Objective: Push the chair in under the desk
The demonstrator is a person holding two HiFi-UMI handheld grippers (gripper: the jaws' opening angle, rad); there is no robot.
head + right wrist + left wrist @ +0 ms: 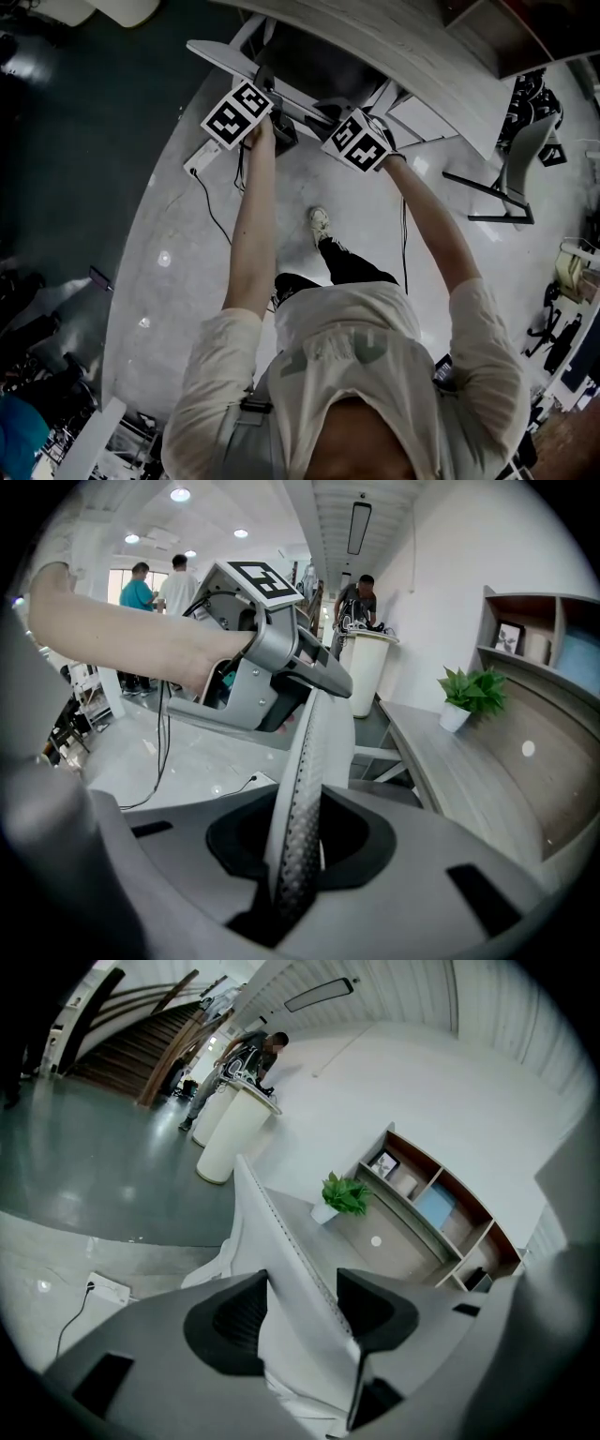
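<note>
The chair's white mesh back [234,66] runs slantwise in front of the curved grey desk [394,47]. Both grippers are at its top edge, side by side. My left gripper [272,122] straddles the back [281,1269] with its jaws wide; the right pad stands clear of the edge, so nothing is clamped. My right gripper [333,127] is shut on the thin perforated edge of the back [314,761], which stands upright between its pads [295,841]. The left gripper [272,658] shows further along that same edge in the right gripper view. The chair's seat and legs are hidden.
On the desk [375,1241] are a small potted plant [344,1194] and a wooden shelf unit [441,1208]. A power strip with its cable [202,159] lies on the floor to the left. A black metal frame [511,178] stands at the right. People stand by a white counter [234,1129].
</note>
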